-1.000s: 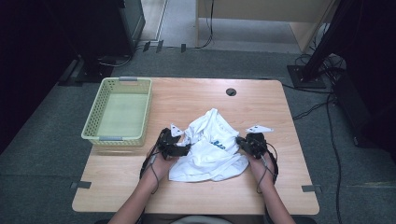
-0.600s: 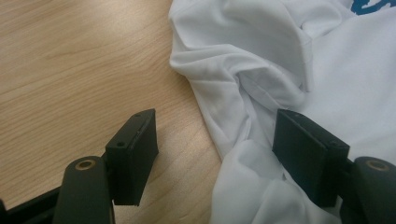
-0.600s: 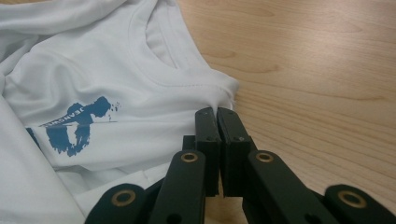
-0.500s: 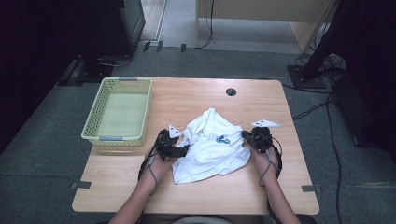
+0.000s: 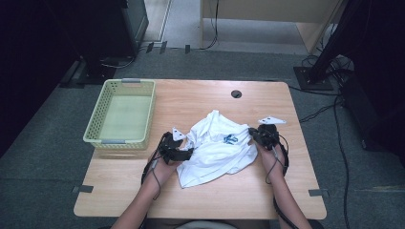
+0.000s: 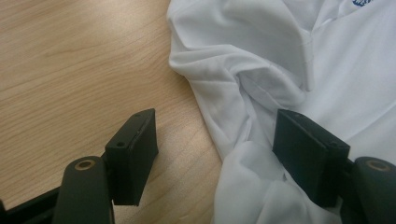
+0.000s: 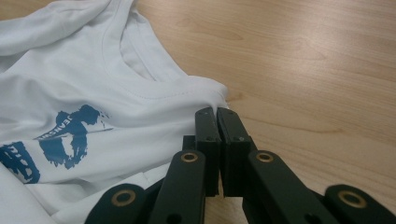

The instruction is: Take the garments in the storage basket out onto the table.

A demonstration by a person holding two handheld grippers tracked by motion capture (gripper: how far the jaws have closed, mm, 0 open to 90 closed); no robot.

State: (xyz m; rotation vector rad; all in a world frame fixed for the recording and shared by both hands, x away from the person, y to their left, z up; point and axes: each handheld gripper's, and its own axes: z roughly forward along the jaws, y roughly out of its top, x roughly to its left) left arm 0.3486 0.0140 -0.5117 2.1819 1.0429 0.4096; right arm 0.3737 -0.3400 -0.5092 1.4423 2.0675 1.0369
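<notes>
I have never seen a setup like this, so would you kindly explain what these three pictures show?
A person sits at a wooden table with a hand-held two-jaw gripper in each hand. The high view looks down from above; the other two come from cameras riding on each gripper. A crumpled white T-shirt with a blue print lies on the table, with an empty yellow-green basket to its left. The right gripper is pinched shut on the shirt's edge near the collar. The left gripper stands open, straddling the shirt's other edge.
</notes>
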